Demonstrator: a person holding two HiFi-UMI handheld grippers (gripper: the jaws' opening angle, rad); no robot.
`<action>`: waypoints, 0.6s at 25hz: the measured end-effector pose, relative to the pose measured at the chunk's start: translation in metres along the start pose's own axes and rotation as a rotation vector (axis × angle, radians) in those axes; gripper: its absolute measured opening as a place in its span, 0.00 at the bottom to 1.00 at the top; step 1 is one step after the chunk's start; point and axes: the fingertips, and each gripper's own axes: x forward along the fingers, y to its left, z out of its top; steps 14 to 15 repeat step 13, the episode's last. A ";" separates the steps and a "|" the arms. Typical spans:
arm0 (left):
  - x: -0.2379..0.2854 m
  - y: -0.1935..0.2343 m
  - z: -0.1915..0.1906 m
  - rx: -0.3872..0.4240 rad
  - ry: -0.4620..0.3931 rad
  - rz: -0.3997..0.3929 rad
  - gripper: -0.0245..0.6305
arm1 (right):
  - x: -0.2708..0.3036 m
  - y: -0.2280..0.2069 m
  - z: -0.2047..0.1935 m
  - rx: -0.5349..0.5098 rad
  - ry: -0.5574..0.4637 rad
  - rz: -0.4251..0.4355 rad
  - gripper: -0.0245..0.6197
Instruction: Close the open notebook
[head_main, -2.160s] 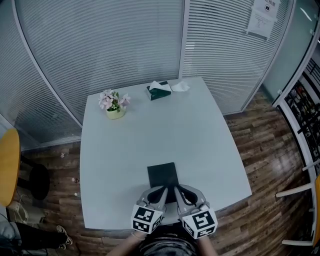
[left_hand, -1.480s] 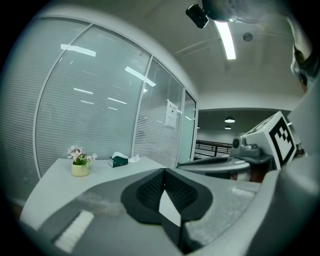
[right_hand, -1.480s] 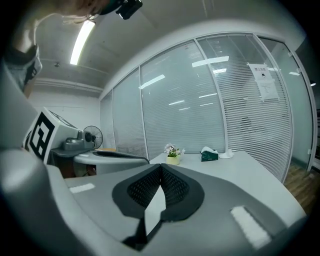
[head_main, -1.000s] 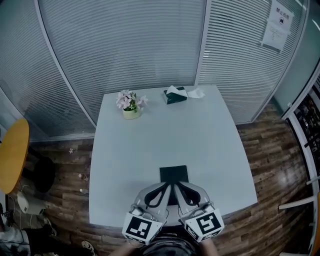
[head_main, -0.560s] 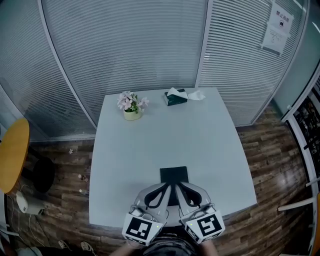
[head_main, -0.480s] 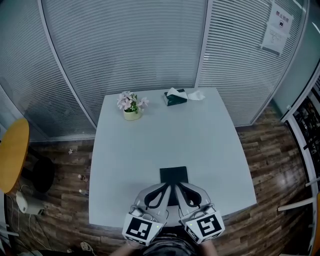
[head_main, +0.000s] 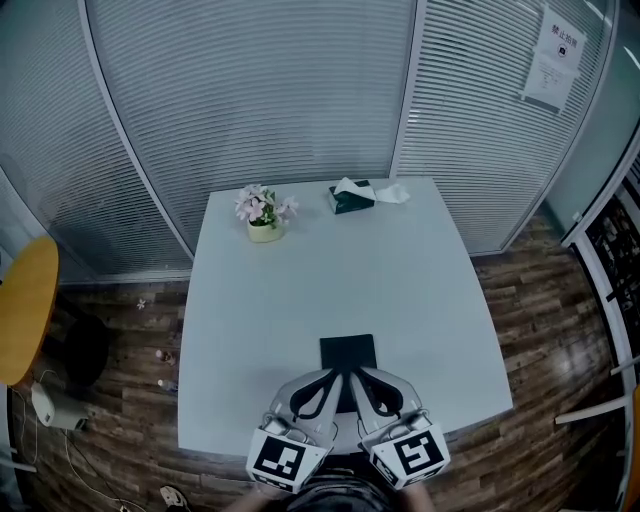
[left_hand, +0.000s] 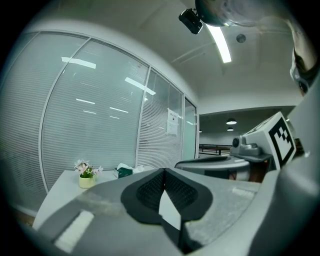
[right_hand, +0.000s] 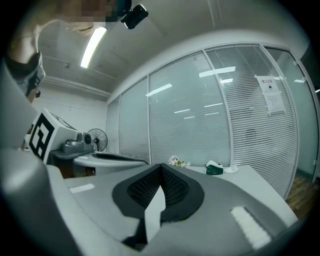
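A dark notebook (head_main: 348, 351) lies flat near the front edge of the pale table (head_main: 300, 290). Only its single dark cover shows, with no open pages. My left gripper (head_main: 335, 374) and right gripper (head_main: 358, 374) sit side by side over its near end, tips angled towards each other. The left gripper (left_hand: 163, 171) is shut in the left gripper view, its ribbed pads meeting with nothing between them. The right gripper (right_hand: 160, 166) is shut in the same way in the right gripper view. The notebook is hidden under the jaws in both gripper views.
A small pot of pink flowers (head_main: 263, 215) and a green tissue box (head_main: 350, 196) stand at the table's far edge. Glass walls with blinds curve behind the table. A yellow chair (head_main: 25, 310) stands at the left, on the wooden floor.
The head view's framing shifted after the oldest frame. Over the last second the grippers and the notebook have kept their places.
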 end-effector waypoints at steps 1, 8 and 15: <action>-0.001 0.000 0.000 0.004 -0.001 0.001 0.04 | 0.000 0.000 0.000 0.001 0.001 -0.001 0.04; 0.000 0.004 0.001 0.017 -0.004 0.003 0.04 | 0.001 0.000 -0.002 -0.003 0.005 -0.008 0.04; -0.002 0.003 0.000 0.037 -0.002 -0.001 0.04 | 0.000 0.002 -0.002 -0.004 0.010 -0.006 0.04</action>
